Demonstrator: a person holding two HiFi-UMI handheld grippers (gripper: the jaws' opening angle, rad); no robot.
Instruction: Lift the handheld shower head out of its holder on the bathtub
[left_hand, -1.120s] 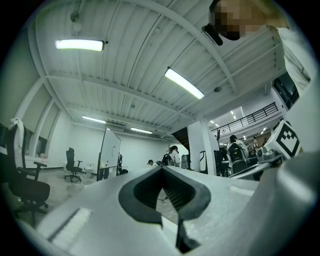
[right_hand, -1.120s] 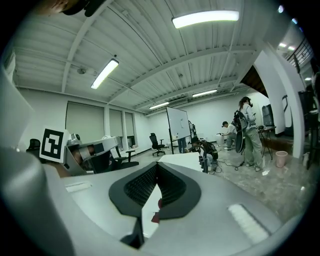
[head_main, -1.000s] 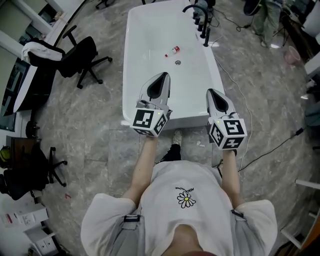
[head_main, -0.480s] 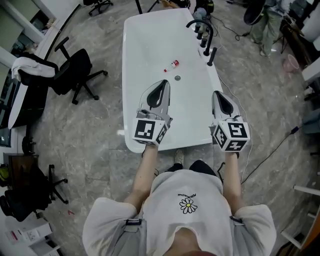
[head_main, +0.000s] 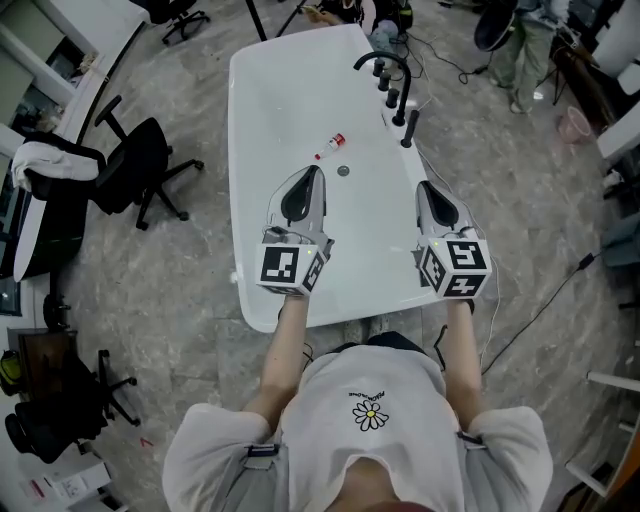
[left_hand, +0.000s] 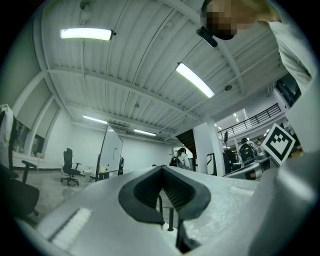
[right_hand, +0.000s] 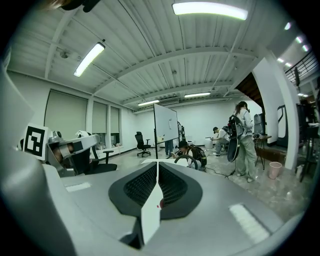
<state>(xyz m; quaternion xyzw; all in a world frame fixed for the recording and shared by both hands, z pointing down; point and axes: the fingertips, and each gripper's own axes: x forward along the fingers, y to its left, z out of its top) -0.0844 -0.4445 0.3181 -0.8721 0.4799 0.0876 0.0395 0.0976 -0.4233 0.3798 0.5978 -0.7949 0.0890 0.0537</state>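
Moved: both grippers farther along over the glossy white bathtub (head_main: 250, 120) | shower head (head_main: 408, 127): slim black wand, upright in its holder on the right rim, beside the curved black spout (head_main: 385, 62) | left gripper (head_main: 312, 172): fingers clenched, empty | right gripper (head_main: 426, 188): likewise, apart from the wand

The person has closed in on the bathtub (head_main: 270, 110) — its near rim now reaches the torso — so the left gripper (head_main: 310, 173) and right gripper (head_main: 426, 187) hang farther along it, nearer the handheld shower head (head_main: 408, 129).
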